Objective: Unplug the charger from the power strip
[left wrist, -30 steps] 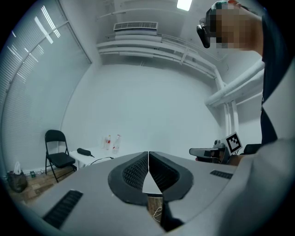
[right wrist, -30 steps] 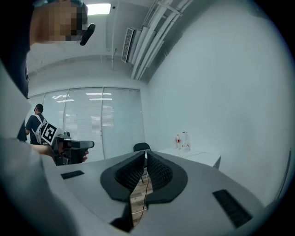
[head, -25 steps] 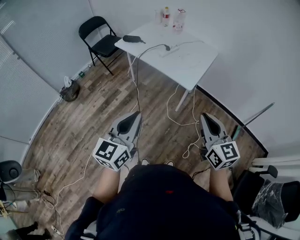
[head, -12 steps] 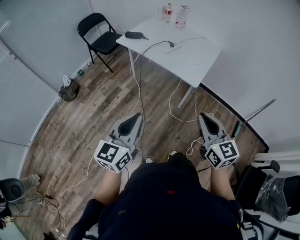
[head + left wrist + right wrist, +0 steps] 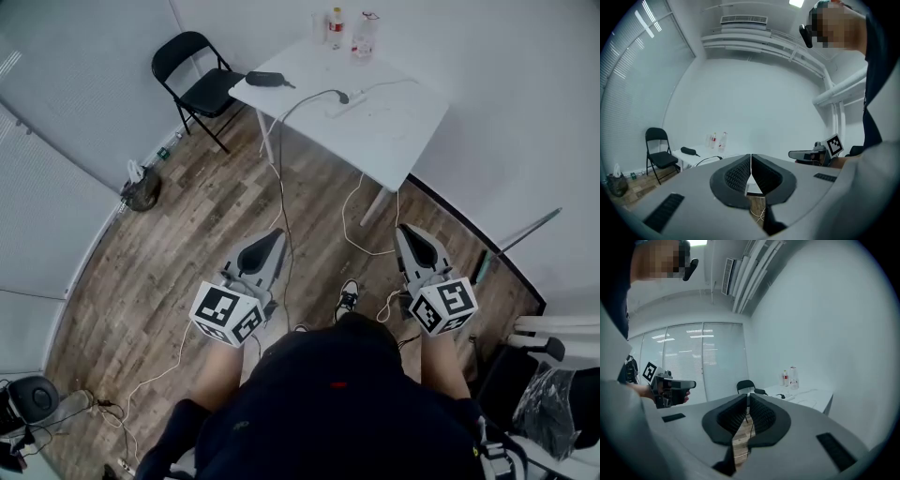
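Well, I'm holding both grippers out over the wooden floor (image 5: 187,225), well apart from the white worktop (image 5: 398,127). The left gripper (image 5: 272,235) has its fingers (image 5: 737,174) clenched on nothing, and the right gripper (image 5: 409,231) likewise. The power strip (image 5: 336,109) lies on the worktop, with what looks like the charger (image 5: 343,97) plugged in and its cable (image 5: 281,178) trailing to the floor.

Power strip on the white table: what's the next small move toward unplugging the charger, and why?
Probably step closer to the table and carry both claws toward it. The left claw and right claw are shut, empty and over the wood floor, well short of the power strip, where the black charger plug sits in place.
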The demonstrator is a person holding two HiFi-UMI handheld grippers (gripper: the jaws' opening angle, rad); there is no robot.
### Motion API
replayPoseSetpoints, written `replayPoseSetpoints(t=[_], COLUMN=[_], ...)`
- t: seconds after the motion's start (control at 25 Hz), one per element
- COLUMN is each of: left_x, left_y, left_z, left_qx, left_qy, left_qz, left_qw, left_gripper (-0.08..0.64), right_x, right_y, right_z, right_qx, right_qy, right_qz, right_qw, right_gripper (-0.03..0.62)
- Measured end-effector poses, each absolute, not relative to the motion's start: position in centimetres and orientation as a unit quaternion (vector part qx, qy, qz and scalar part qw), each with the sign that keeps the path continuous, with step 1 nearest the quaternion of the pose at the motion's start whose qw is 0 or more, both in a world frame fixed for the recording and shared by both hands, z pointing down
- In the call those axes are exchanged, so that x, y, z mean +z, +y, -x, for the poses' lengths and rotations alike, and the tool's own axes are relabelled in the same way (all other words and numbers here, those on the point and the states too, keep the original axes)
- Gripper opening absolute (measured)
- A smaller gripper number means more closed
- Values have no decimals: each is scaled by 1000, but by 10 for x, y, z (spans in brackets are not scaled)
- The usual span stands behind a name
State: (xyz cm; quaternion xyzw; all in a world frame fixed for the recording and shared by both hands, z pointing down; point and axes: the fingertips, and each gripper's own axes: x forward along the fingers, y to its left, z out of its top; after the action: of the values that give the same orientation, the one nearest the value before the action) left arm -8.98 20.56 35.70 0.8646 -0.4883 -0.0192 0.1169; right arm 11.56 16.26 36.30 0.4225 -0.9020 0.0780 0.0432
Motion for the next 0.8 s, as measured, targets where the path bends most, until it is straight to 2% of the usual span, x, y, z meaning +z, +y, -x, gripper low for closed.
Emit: replayPoseSetpoints(t=[0.48,0.8], left_x=[349,355], left_y=[75,30], left_z=[34,7], left_qx=[-9,5], left_qy=[-512,-542], left_qz=[-851,-830], left_qw=[116,132], left_gripper=[25,25], right_x=[358,384], right_y=[22,-34], right_z=[-172,-212], right_qx=[87,119], right_qy=[-911,-913], right_qz=[-402,-389], right_qw=[29,33], right_gripper=[34,34])
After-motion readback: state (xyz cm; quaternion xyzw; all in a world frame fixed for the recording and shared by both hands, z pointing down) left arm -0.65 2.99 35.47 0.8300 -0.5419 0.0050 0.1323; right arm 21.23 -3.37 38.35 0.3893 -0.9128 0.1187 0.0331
